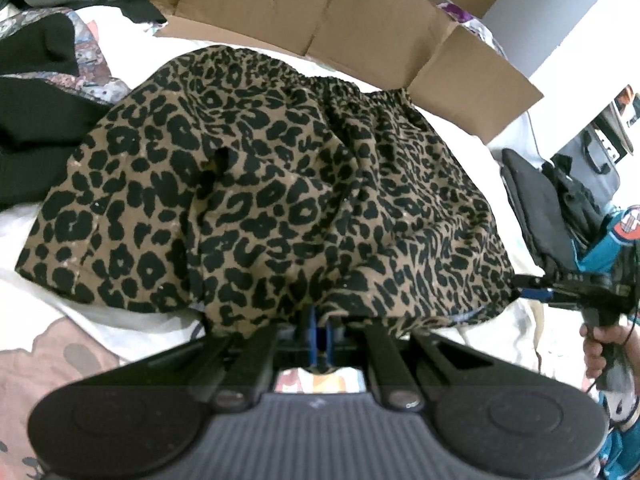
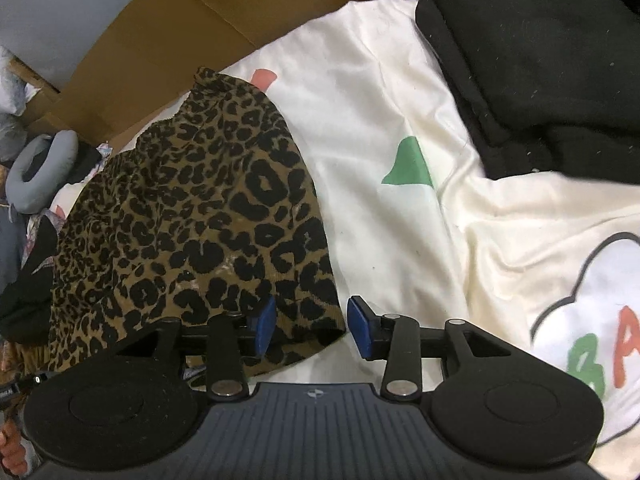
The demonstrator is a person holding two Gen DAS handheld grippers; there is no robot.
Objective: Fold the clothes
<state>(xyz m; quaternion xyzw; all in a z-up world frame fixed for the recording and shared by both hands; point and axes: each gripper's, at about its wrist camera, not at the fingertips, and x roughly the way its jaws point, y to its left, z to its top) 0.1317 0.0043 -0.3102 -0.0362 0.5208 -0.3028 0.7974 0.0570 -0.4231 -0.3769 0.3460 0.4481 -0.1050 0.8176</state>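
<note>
The leopard-print skirt (image 1: pixel 260 200) lies spread on the cream printed bedsheet (image 2: pixel 380 100), its elastic waistband at twelve o'clock toward the cardboard box (image 1: pixel 360 20). The left gripper (image 1: pixel 320 332) is clenched on the skirt's near hem at six o'clock. The right gripper (image 2: pixel 310 328) stands released, jaws apart over the skirt's corner, black folded clothes (image 2: pixel 540 60) at two o'clock.

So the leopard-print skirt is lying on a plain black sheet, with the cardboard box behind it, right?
Not quite. The leopard-print skirt lies on a cream sheet with coloured prints, as the right wrist view shows. The cardboard box is indeed behind it.
</note>
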